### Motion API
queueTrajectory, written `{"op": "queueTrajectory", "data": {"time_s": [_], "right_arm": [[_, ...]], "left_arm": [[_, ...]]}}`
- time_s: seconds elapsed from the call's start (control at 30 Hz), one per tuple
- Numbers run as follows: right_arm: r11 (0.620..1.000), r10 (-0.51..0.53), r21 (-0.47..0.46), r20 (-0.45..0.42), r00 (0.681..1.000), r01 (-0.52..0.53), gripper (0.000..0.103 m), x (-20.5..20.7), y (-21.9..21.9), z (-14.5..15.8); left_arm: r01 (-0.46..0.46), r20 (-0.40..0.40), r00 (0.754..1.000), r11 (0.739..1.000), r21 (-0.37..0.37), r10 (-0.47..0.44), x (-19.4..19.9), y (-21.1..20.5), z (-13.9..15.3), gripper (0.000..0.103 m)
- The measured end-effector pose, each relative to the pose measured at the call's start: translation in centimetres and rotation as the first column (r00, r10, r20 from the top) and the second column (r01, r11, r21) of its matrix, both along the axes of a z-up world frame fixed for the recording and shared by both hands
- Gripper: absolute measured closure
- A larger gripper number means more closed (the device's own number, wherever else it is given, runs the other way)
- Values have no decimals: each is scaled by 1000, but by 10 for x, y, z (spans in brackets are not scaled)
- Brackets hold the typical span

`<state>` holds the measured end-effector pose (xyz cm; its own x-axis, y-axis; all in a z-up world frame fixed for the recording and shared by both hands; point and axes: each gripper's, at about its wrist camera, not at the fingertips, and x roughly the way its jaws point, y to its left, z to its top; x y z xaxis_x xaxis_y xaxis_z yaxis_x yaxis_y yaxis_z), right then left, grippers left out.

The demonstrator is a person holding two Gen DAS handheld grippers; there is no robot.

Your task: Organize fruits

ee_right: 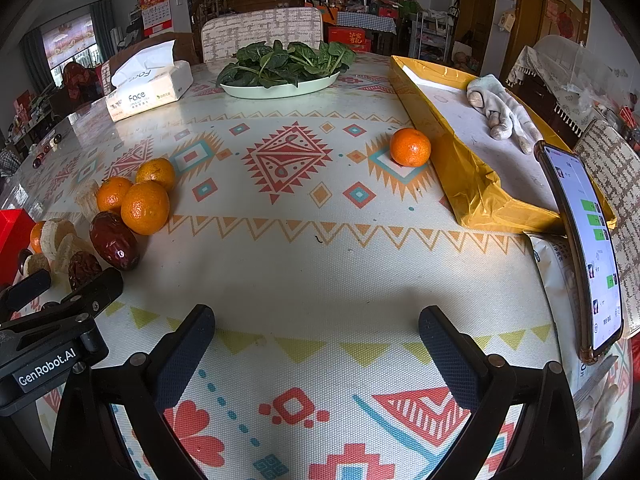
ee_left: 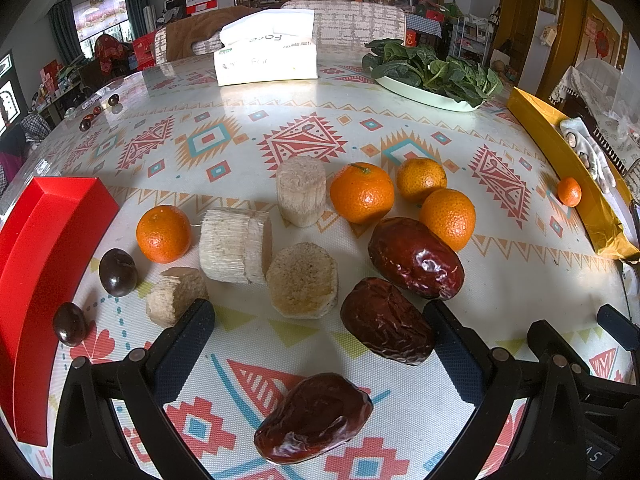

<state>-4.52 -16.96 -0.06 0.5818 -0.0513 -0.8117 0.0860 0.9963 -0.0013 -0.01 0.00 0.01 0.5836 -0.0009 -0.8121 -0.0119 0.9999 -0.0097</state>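
Note:
In the left wrist view my open left gripper hovers over a pile of fruit. A wrinkled red date lies just inside its right finger, another date lies below between the fingers, a third date lies beyond. Several oranges and pale cut cane pieces lie further out, with two small dark fruits at left. My right gripper is open and empty over bare tablecloth. A lone orange sits beside the yellow tray.
A red tray stands at the left table edge. A tissue pack and a plate of greens stand at the back. A glove lies in the yellow tray. A phone stands upright at right.

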Motion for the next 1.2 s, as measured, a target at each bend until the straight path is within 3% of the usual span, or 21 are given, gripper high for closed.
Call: {"op": "queueTrajectory", "data": {"time_s": [1.2], "right_arm": [[1000,0,0,0,1000,0,0,0,0,0]], "left_arm": [[19,-16,1000,1000,-1,-19,0,2,1,0]]}}
